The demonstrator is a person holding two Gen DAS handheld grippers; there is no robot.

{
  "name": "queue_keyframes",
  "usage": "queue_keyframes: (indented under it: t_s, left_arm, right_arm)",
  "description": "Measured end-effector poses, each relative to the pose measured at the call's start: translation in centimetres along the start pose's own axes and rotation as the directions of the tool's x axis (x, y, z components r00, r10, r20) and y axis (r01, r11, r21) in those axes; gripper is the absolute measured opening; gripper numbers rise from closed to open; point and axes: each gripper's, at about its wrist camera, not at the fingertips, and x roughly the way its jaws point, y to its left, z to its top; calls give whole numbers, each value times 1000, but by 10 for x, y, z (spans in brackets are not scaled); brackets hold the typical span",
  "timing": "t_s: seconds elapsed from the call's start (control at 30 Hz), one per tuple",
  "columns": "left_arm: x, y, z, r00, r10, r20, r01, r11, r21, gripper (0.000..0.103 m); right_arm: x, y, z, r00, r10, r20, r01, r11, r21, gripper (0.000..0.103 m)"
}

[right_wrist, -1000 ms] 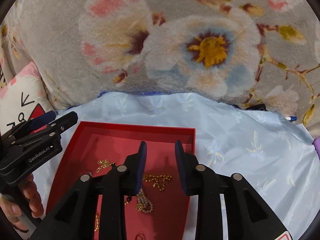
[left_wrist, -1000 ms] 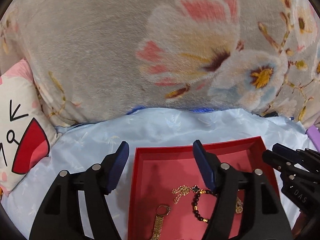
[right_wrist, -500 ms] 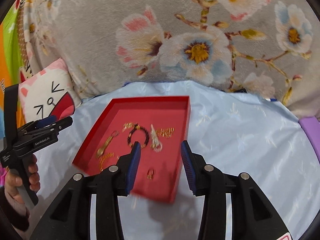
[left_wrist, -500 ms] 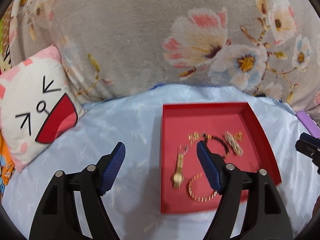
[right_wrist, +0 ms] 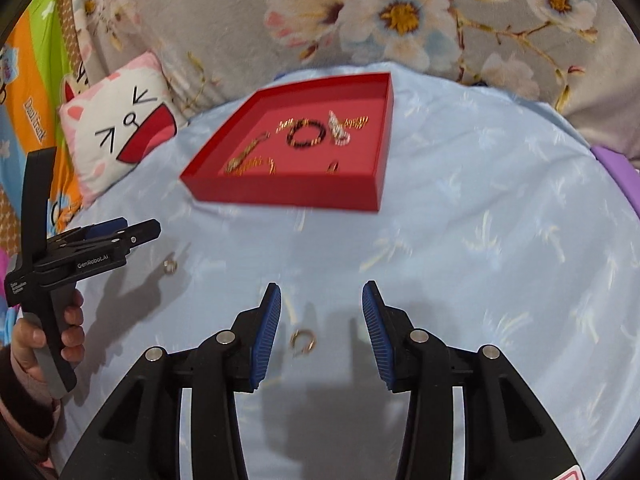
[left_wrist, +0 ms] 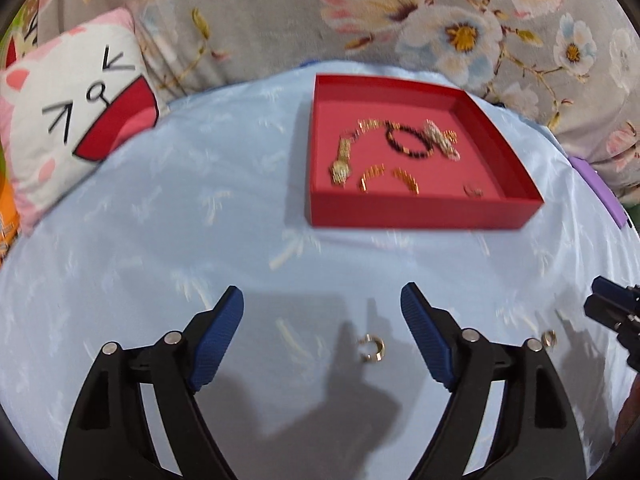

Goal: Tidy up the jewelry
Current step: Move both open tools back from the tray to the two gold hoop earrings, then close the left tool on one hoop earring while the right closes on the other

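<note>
Two small gold earrings lie loose on the pale blue cloth, near side of the red tray (left_wrist: 420,212). One earring (left_wrist: 372,349) sits between the left gripper (left_wrist: 322,312)'s widening, empty jaws; the other earring (right_wrist: 303,341) lies between the right gripper (right_wrist: 322,308)'s part-open, empty jaws. Each hand has its own piece straight below.

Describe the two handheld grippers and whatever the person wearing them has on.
Both grippers are black plastic with angular, cut-out finger arms, silver pivot pins and ribbed blue pads. In the right wrist view, the left gripper shows white "GenRobot.AI" lettering, a small white label and a grey-edged pistol handle. The right gripper has a red-and-white sticker at its base. The hand emerges from a dark sleeve with a pink cuff.
</note>
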Motion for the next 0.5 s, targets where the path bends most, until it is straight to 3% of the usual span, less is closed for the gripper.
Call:
queue_keyframes:
  t_s: [0.1, 0.4, 0.5]
  left_arm:
    - [4, 1, -15, 999, -28, -21, 27, 999, -21, 81]
    - [7, -3, -25, 1000, -13, -14, 13, 1000, 2, 81]
    - [8, -4, -26, 1000, -17, -18, 18, 1000, 5, 81]
  right_arm:
    - [7, 8, -11, 1000, 4, -19, -4, 1000, -7, 42]
    - [27, 17, -24, 998, -20, -67, 18, 1000, -20, 41]
    - [29, 19, -26, 997, -40, -69, 38, 999, -34, 34]
